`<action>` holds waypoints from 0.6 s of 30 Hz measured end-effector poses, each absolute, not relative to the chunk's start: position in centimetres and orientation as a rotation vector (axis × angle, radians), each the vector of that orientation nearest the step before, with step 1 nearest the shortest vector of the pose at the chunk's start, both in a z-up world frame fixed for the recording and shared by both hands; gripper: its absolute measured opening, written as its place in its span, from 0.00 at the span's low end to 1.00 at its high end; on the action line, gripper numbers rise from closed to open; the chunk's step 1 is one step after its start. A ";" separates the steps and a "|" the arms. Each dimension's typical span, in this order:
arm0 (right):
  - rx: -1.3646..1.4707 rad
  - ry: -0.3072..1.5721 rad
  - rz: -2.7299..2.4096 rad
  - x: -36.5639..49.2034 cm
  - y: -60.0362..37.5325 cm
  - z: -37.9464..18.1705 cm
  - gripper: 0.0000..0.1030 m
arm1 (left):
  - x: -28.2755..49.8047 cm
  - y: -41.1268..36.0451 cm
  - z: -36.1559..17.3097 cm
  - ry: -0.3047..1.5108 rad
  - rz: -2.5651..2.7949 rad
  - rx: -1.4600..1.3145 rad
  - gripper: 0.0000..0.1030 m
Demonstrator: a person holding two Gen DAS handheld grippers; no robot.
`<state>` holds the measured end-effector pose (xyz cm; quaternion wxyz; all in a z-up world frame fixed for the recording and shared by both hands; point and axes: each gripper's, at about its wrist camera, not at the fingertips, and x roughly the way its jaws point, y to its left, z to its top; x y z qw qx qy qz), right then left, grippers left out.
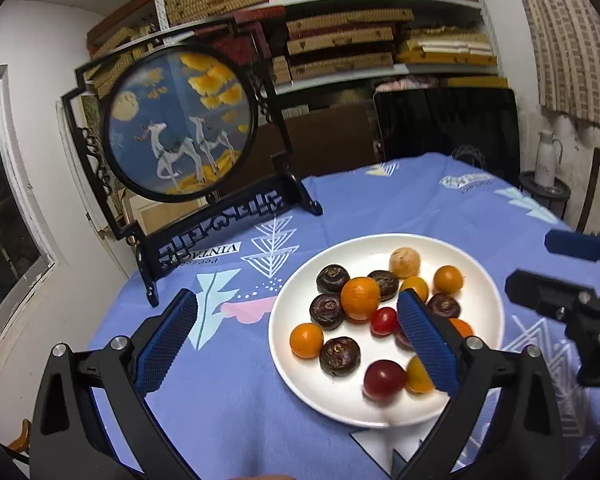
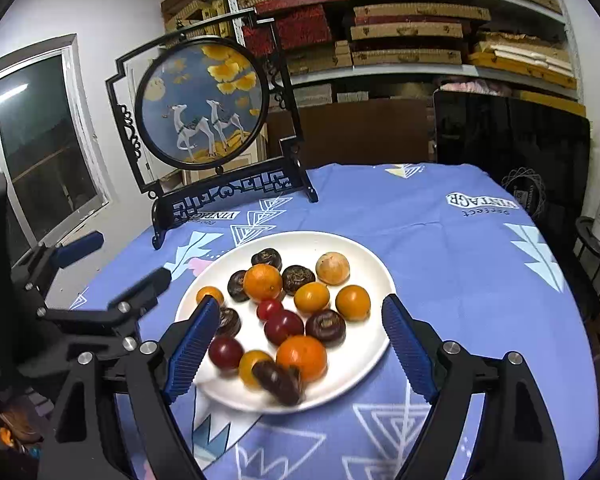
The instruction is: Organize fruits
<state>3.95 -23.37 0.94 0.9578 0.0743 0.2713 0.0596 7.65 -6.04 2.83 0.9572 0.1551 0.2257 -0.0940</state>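
Note:
A white plate (image 1: 300, 368) (image 2: 364, 360) on the blue tablecloth holds several fruits: oranges (image 1: 360, 297) (image 2: 262, 282), dark brown water chestnuts (image 1: 339, 356) (image 2: 325, 327), red cherry tomatoes (image 1: 384, 379) (image 2: 283, 326) and one tan round fruit (image 1: 405, 262) (image 2: 332, 268). One dark fruit (image 2: 280, 382) at the plate's near edge looks blurred. My left gripper (image 1: 300, 340) is open and empty above the plate's left side; it also shows in the right wrist view (image 2: 124, 268). My right gripper (image 2: 300, 352) is open and empty above the plate; it also shows in the left wrist view (image 1: 540, 264).
A black-framed round deer picture (image 1: 180, 120) (image 2: 202, 104) stands at the table's back left. A dark chair back (image 1: 448, 128) (image 2: 512, 136) is behind the table. Shelves of boxes (image 1: 340, 40) line the wall. A white jug (image 1: 546, 160) stands on a side stand at right.

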 end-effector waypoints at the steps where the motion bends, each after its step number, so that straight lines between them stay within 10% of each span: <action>1: 0.143 0.540 0.122 3.3 -23.2 1.1 0.82 | 7.0 -5.8 3.2 0.447 -0.194 0.300 0.95; 18: 0.026 0.444 0.104 -1.9 -19.6 2.5 0.84 | 3.7 -3.7 4.1 0.459 -0.142 0.243 0.95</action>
